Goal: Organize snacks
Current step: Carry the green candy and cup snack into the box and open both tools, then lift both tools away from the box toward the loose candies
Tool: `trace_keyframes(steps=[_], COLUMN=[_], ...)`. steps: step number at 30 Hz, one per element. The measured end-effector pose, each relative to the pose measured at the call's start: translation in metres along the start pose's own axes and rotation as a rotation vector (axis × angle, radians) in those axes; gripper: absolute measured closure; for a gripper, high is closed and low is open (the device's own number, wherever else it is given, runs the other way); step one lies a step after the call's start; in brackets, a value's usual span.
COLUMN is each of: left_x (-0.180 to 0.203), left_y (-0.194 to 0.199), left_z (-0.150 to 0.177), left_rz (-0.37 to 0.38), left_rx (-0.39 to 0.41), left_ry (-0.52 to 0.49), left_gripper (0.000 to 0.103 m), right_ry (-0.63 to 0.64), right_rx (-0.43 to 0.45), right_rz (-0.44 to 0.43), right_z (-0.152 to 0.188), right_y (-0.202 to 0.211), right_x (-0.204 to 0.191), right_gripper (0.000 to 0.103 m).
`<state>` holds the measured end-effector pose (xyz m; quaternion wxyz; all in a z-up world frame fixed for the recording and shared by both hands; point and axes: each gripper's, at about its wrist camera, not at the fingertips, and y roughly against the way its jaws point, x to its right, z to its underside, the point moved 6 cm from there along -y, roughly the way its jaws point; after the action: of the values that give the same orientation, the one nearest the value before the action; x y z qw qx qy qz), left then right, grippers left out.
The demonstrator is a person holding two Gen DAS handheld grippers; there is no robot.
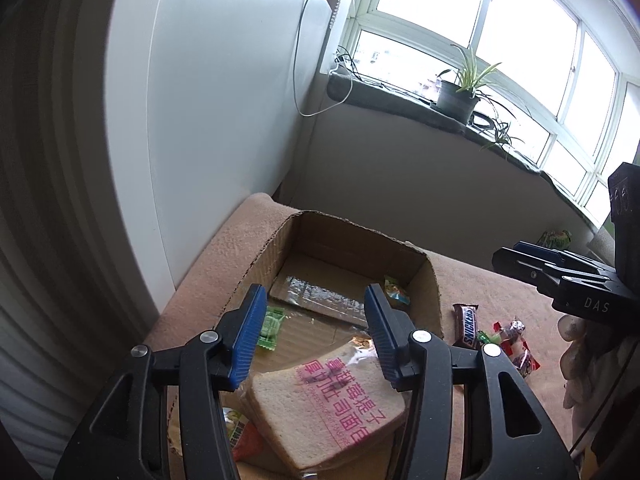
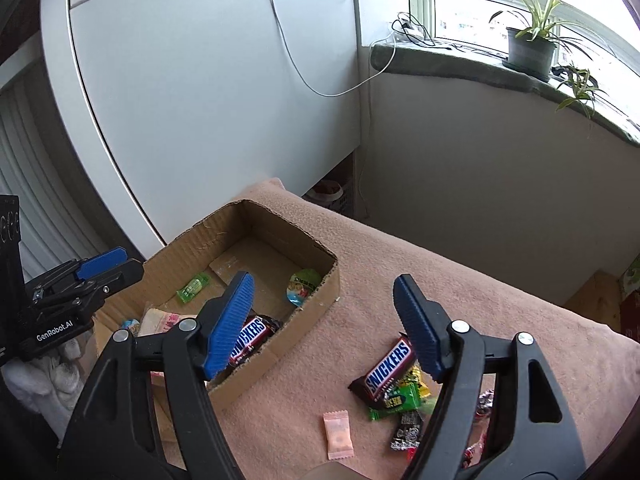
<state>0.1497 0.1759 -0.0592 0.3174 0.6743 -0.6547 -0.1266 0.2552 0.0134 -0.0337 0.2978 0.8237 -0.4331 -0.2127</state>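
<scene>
While both tools, left (image 1: 314, 334) and right (image 2: 326, 326), gape empty, bread (image 1: 320, 408) lies boxed (image 1: 434, 280).

Matt corrugated cardboard box (image 2: 316, 300), seemingly fleecy blanket (image 2: 460, 272)

The cardboard box (image 2: 320, 280) sits on the blanket-covered table (image 2: 460, 280), toward its left edge near the wall. In it lie a bread packet (image 1: 320, 404), one Snickers bar (image 2: 250, 338) by the near wall and small sweets. Outside, right of the box, another Snickers (image 2: 386, 368) tops a pile of sweets (image 2: 404, 408).
</scene>
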Motion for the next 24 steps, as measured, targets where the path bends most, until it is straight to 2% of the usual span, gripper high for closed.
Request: trace_keyframes(steps=[7,14,19,24], left_x=[0.027,0.067,0.099,0.127], left_y=[0.019,0.027,0.027,0.019], left_z=[0.000,0.009,0.024,0.047], left_rz=[0.047,0.109,0.156,0.197], left_rx=[0.031,0.034,0.011,-0.043], left_ry=[-0.025,-0.064,-0.101,-0.131], left_gripper=[0.053,0.053,0.053,0.053], right_ry=[-0.051,-0.115,-0.161,-0.222], right_rx=[0.026,0.002,-0.045,-0.080], right_rz=[0.046,0.095,0.106,0.080], right_z=[0.020,0.059,0.089,0.118], right_y=[0.043,0.073,0.078,0.080], right_x=[0.043,0.092,0.119,0.130], right_gripper=[0.028,0.028,0.028,0.028])
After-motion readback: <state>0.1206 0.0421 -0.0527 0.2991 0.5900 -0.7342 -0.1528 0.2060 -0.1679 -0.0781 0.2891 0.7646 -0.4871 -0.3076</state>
